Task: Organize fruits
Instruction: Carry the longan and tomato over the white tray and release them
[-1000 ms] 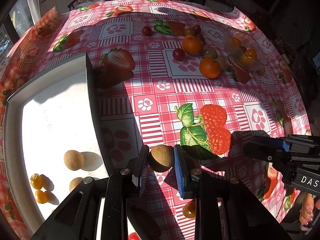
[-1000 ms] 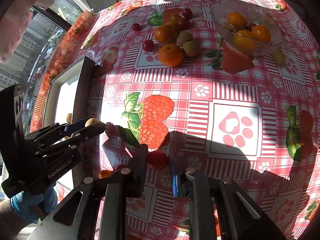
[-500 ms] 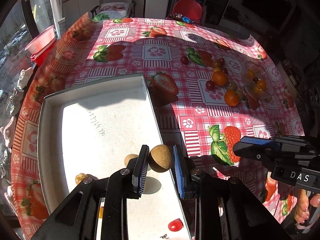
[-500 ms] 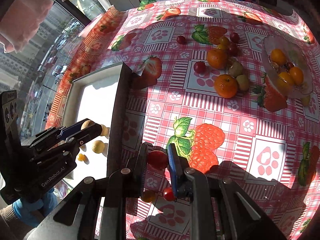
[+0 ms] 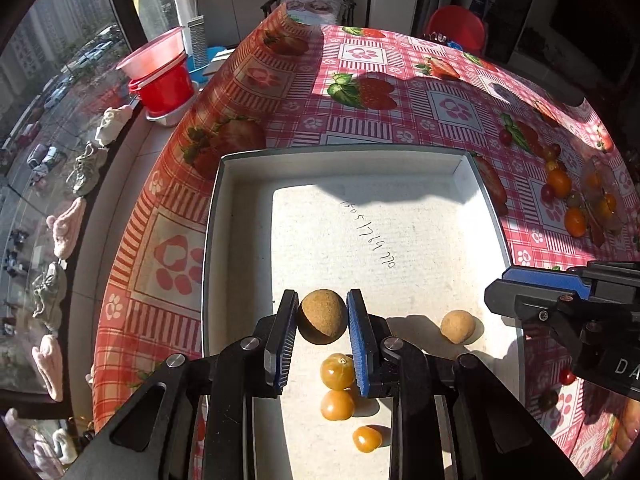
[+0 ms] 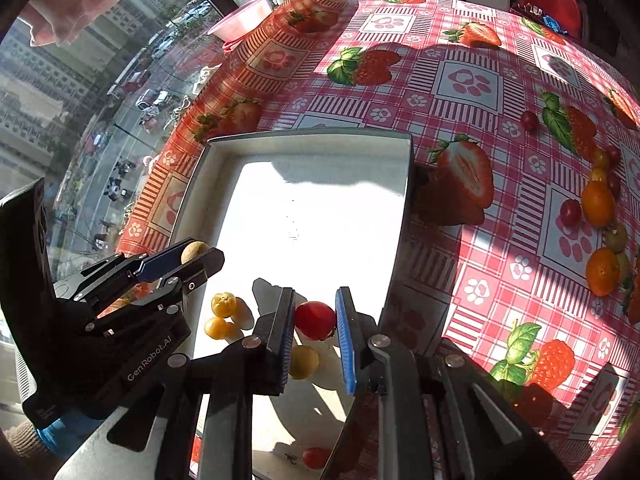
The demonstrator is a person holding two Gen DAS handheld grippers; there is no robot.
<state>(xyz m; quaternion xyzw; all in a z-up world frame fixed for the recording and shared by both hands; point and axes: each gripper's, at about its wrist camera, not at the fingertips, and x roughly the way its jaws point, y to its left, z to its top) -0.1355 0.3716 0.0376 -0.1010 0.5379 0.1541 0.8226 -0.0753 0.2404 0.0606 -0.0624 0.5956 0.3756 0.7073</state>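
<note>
2 grippers hang over the white tray (image 5: 486,196): the left gripper (image 5: 322,317) clamps a brown fruit (image 5: 322,316), the right gripper (image 6: 315,321) pinches a tomato (image 6: 315,320). Below lie 3 yellow berries (image 5: 337,371) and probably another brown fruit (image 5: 458,326).

A home was indicated, prob. a high-rise flat: table w/ strawberry-print oilcloth (image 5: 400,92), red plastic basins (image 5: 164,80) and shoes (image 5: 86,168) set by a big window (image 5: 52,80) over street and apt. blocks.

Brown longan (image 5: 322,316), red tomato (image 6: 315,320) (both clamped), over white tray (image 5: 400,220)
</note>
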